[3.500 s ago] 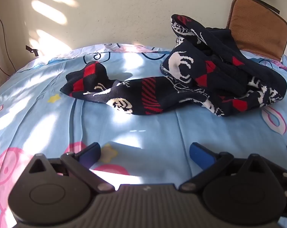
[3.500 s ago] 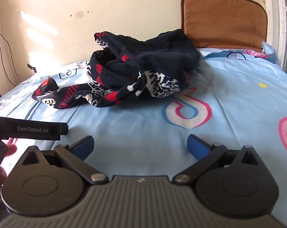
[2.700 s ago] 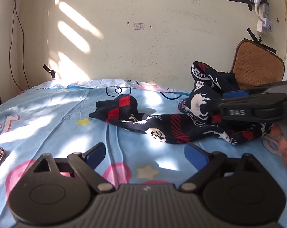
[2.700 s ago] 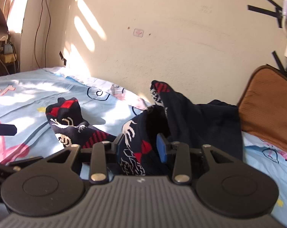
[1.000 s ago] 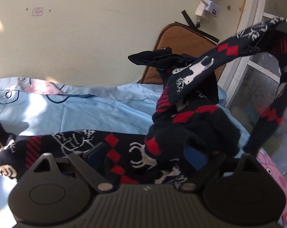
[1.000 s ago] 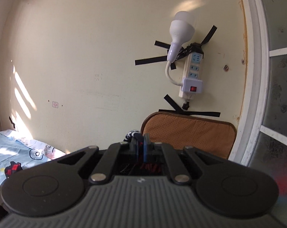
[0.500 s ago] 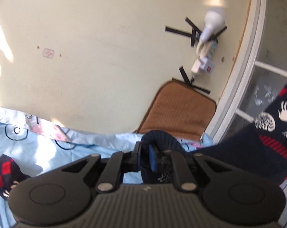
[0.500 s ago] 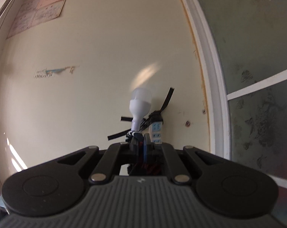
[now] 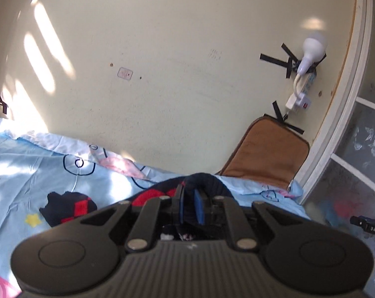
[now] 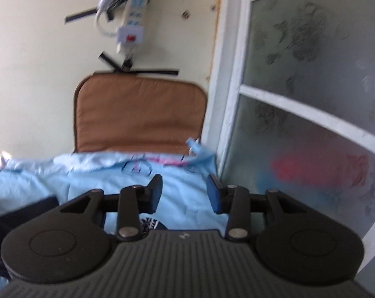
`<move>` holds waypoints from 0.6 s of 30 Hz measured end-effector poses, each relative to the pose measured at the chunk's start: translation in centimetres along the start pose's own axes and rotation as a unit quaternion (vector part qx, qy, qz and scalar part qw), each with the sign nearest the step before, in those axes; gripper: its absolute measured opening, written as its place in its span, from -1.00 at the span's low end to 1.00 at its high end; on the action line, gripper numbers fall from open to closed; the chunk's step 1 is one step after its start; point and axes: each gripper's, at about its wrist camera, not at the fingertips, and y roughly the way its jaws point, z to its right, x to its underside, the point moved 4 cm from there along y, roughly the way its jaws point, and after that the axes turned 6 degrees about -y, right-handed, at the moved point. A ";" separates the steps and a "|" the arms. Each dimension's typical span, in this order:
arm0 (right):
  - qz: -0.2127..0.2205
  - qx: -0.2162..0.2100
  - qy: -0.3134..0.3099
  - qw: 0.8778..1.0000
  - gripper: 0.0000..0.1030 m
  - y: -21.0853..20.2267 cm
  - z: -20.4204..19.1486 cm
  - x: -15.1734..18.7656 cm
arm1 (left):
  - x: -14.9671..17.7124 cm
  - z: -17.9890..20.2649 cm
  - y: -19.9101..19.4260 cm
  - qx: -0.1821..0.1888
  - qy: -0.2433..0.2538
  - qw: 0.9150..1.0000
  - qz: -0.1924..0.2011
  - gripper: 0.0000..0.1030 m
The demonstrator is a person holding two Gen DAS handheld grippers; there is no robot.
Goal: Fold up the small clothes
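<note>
Left gripper (image 9: 190,207) pads pressed nearly together, pinching a fold of the dark sweater (image 9: 202,182); knit edge bunches up over the fingertips. Another part of the sweater, red and black pattern, lies on the blue bedsheet (image 9: 33,164) off to the left. Right gripper (image 10: 185,193) fingers spread apart, nothing between them, bedsheet visible through the gap; a small patterned bit of sweater shows just below its fingers. Right view is motion-blurred. Brown cushion (image 10: 137,114) leans against the wall at the bed's far edge, power strip (image 10: 134,17) taped above it, frosted window (image 10: 311,99) on the right
</note>
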 end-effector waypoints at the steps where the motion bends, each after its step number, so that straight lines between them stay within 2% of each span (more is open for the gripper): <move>1: 0.008 -0.048 -0.015 0.999 -0.13 -0.4 -2.2 0.5 | 0.3 0.0 0.3 -0.003 0.000 1.000 -0.001 -0.83; 3: 0.028 -0.124 -0.080 0.989 0.03 -1.6 -7.0 1.2 | 0.4 -0.2 0.2 -0.004 -0.004 1.000 0.000 -0.83; 5: 0.059 -0.210 -0.158 0.963 0.29 -3.8 -12.8 2.1 | 0.3 -0.2 0.0 -0.004 -0.005 1.000 0.003 -0.83; 6: 0.070 -0.241 -0.180 0.951 0.37 -4.5 -14.8 2.5 | 0.2 -0.1 0.0 -0.005 -0.004 1.000 0.004 -0.83; 8: 0.089 -0.298 -0.245 0.918 0.66 -6.3 -19.4 3.6 | -0.1 0.1 0.0 -0.006 -0.001 1.000 0.003 -0.83; 9: 0.099 -0.302 -0.282 0.905 0.67 -6.6 -21.0 4.3 | -0.2 0.3 0.0 -0.005 0.000 1.000 0.004 -0.83; 10: 0.118 -0.287 -0.338 0.888 0.67 -6.7 -23.2 5.5 | -0.3 0.5 0.0 -0.004 0.002 1.000 0.004 -0.83; 12: 0.144 -0.238 -0.410 0.869 0.67 -6.0 -25.7 7.2 | -0.4 0.9 -0.1 -0.004 0.005 1.000 0.004 -0.83; 13: 0.149 -0.209 -0.431 0.865 0.62 -5.5 -26.4 7.8 | -0.5 1.1 -0.2 -0.002 0.007 1.000 0.005 -0.83; 15: 0.160 -0.165 -0.444 0.866 -0.09 -4.1 -26.3 7.2 | -0.6 1.2 -0.5 0.002 0.011 1.000 0.006 -0.82; 16: 0.150 -0.159 -0.427 0.878 -0.93 -3.7 -25.5 6.1 | -0.5 1.3 -0.7 0.003 0.015 1.000 0.007 -0.82; 18: 0.153 -0.175 -0.334 0.913 -0.89 -4.2 -22.0 2.7 | -0.4 1.2 -1.1 0.002 0.029 0.999 0.014 -0.77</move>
